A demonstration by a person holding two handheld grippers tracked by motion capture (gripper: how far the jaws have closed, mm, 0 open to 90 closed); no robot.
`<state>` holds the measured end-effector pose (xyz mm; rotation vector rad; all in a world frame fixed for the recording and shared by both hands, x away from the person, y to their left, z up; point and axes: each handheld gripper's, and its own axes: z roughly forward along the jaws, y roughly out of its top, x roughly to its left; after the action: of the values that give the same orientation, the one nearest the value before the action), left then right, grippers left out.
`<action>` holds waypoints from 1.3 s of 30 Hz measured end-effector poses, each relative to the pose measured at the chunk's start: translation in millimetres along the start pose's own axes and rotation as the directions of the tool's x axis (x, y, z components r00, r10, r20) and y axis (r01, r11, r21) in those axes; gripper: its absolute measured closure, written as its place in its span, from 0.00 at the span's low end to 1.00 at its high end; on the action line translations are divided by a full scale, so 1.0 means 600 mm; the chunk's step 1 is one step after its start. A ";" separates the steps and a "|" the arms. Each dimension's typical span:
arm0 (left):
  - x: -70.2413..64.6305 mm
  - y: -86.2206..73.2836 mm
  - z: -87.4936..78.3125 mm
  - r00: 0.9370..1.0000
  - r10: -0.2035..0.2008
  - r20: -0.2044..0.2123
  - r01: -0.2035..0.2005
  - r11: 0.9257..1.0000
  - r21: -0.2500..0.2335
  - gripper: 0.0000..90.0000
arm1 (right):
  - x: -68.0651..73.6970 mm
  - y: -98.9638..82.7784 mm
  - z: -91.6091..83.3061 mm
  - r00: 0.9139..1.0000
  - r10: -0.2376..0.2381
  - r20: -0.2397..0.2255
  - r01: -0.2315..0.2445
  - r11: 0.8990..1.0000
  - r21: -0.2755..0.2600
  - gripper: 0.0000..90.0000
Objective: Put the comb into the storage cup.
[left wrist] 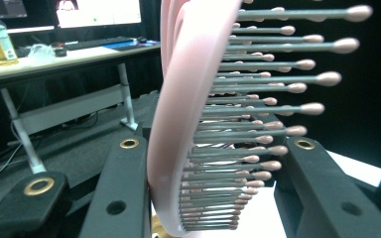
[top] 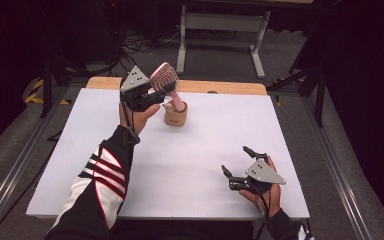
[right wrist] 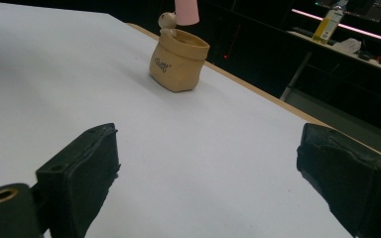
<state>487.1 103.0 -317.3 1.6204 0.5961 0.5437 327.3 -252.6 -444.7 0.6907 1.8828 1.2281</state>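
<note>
While the left tool (top: 152,96) is clamped on the head of the pink plastic hairbrush with rows of ball-tipped bristles (top: 164,77), the brush stands tilted at the far left of the worktop, its handle pointing down into the small tan sack-shaped pot (top: 175,114). Seen from the right tool's camera, the handle's end (right wrist: 187,11) sits just above the pot's rim (right wrist: 181,39), so I judge the placing is under way but not finished: the brush has yet to be lowered and let go. Near the right edge of the white worktop (top: 190,165), the right tool (top: 239,165) rests with jaws wide and nothing between them.
</note>
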 end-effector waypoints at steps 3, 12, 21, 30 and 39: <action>0.004 -0.004 0.009 1.000 0.001 -0.017 -0.001 1.000 0.012 0.70 | 0.000 0.000 0.001 1.000 -0.001 -0.002 0.001 1.000 0.003 0.11; 0.019 -0.023 0.037 0.999 -0.031 -0.043 0.033 0.998 0.053 0.70 | 0.001 0.000 0.001 1.000 -0.002 -0.011 0.002 1.000 0.005 0.11; 0.029 -0.045 0.054 0.995 -0.077 -0.056 0.081 0.994 0.072 0.70 | 0.000 -0.001 0.002 1.000 -0.002 -0.009 0.002 1.000 0.014 0.11; 0.033 -0.067 0.069 0.993 -0.108 -0.058 0.113 0.989 0.093 0.70 | 0.000 -0.001 0.003 1.000 0.005 -0.012 -0.005 1.000 0.015 0.11; 0.031 -0.074 0.082 0.993 -0.098 -0.059 0.105 0.987 0.122 0.70 | 0.001 -0.002 0.006 1.000 0.005 -0.023 -0.005 1.000 0.027 0.11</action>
<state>530.0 83.2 -367.5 1.6869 0.7612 0.4832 330.1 -250.9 -447.1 0.6991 1.9207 1.2203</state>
